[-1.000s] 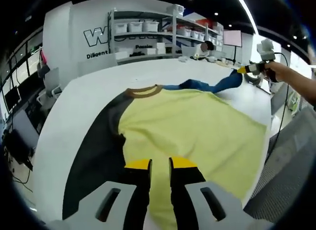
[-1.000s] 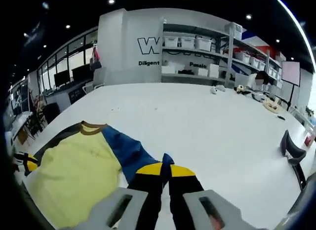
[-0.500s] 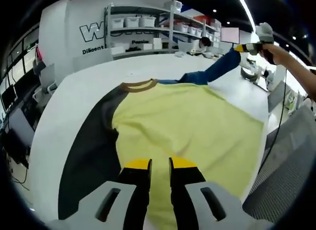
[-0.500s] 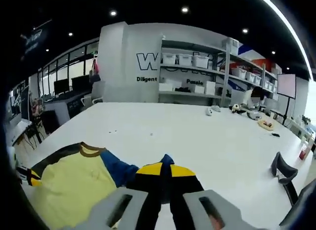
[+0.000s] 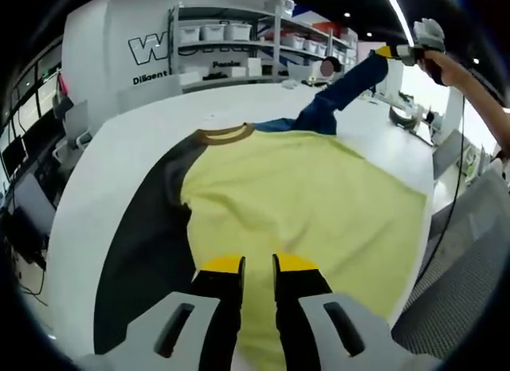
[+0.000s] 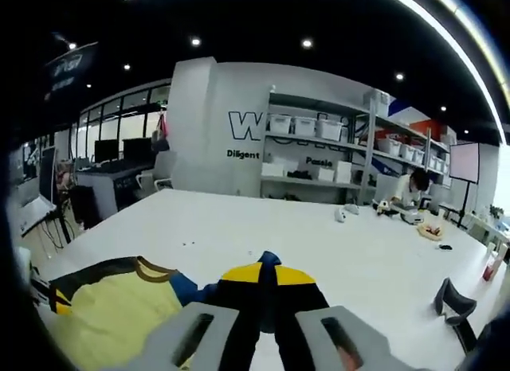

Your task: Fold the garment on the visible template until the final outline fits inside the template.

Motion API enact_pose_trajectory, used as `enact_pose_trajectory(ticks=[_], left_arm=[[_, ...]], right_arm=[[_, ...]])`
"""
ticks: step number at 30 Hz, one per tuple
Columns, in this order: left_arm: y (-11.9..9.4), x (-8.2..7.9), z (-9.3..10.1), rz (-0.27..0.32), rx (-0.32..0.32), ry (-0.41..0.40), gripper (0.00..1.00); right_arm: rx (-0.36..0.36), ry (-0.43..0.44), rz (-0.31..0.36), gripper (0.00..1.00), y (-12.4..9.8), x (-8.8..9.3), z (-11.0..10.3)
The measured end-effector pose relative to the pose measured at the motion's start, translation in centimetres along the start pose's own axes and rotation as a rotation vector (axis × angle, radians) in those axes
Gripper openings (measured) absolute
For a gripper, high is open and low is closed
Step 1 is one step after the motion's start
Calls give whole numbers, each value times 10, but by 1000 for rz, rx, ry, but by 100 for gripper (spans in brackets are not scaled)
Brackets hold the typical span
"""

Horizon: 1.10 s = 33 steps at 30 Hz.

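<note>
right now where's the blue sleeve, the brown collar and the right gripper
blue sleeve (image 5: 344, 86), left gripper view, middle of the lifted stretch
brown collar (image 5: 225, 134), left gripper view, front edge
right gripper (image 6: 268, 269), right gripper view, between the yellow tips

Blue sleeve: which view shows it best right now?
The left gripper view: the blue sleeve stretches up from the shirt to the right gripper. The right gripper view shows a scrap of it between its jaws.

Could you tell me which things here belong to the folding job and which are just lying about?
Job:
yellow shirt
its blue sleeve, clamped in the right gripper
left gripper
white table

Lying about:
shelf bins
small items across the table
</note>
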State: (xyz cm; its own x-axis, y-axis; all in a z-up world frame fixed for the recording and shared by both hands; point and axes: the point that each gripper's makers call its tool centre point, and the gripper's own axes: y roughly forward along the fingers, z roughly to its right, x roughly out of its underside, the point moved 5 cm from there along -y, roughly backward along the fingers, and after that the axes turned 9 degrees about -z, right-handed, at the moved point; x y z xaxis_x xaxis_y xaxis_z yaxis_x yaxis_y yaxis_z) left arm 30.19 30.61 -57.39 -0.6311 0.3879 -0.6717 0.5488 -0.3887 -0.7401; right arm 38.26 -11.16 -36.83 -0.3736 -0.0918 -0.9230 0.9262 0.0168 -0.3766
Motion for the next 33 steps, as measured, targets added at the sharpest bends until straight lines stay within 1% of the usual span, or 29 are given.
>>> enact_pose_trajectory(ticks=[3, 5, 8, 9, 12, 14, 16, 18, 22, 25, 26, 29, 33], left_arm=[[0, 0, 0, 0, 1, -1, 9], [0, 0, 0, 0, 1, -1, 9], [0, -1, -1, 2, 0, -2, 9], [0, -1, -1, 4, 1, -3, 9], [0, -2, -1, 5, 0, -4, 9], [-1, -2, -2, 7, -1, -7, 9], [-1, -2, -2, 8, -1, -10, 9], [-2, -2, -2, 9, -1, -14, 10], [-3, -4, -3, 19, -3, -18, 10], [-3, -5, -4, 24, -3, -21, 11], [-4, -6, -3, 27, -3, -22, 11], [-4, -6, -3, 28, -3, -23, 11], [-5, -7, -3, 30, -2, -21, 12]], right_arm=[[-29, -25, 42, 0, -4, -15, -11], [-41, -39, 57, 0, -4, -22, -16], [-63, -36, 70, 0, -3, -28, -22], [-81, -40, 74, 0, -2, -33, -28], [-95, -47, 77, 0, -1, -37, -34], [-123, -62, 86, 0, 0, -42, -44], [-157, -70, 77, 0, 3, -45, -54], [-170, -66, 75, 0, 4, -46, -58], [-219, -66, 68, 0, 10, -52, -75], [-248, -51, 64, 0, 13, -55, -83], [-286, 7, 42, 0, 15, -57, -91], [-286, 4, 40, 0, 18, -59, -93], [-314, 27, 35, 0, 19, -61, -98]])
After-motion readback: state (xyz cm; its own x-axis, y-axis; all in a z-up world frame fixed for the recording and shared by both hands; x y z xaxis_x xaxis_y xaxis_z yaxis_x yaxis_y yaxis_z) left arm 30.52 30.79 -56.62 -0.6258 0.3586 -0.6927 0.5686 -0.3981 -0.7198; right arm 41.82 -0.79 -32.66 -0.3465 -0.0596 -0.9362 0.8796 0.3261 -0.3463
